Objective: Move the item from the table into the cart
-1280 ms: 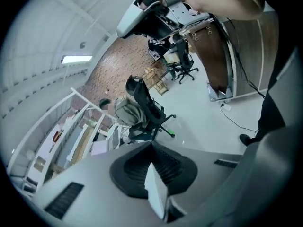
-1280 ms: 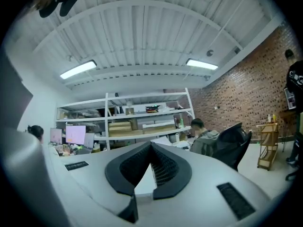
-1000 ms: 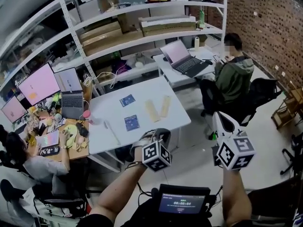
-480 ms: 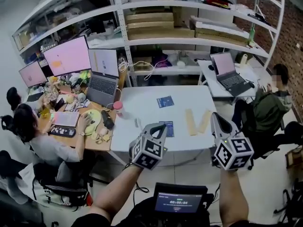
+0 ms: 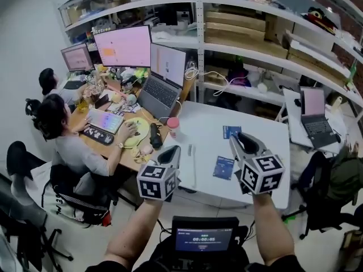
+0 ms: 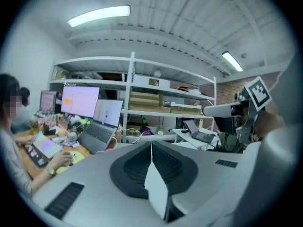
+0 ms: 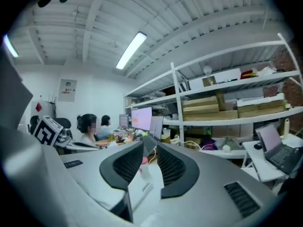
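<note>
Person has swung round to the white table (image 5: 207, 143): left gripper (image 5: 172, 153) clamped empty, right gripper (image 5: 243, 141) just cracking open on nothing, blue packet (image 5: 223, 168) lies unpicked on the table just beside it.

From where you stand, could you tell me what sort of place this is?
Most likely a shared office or lab workroom: a large monitor beside an open laptop, white metal shelving holding cardboard boxes, and a seated person working.
</note>
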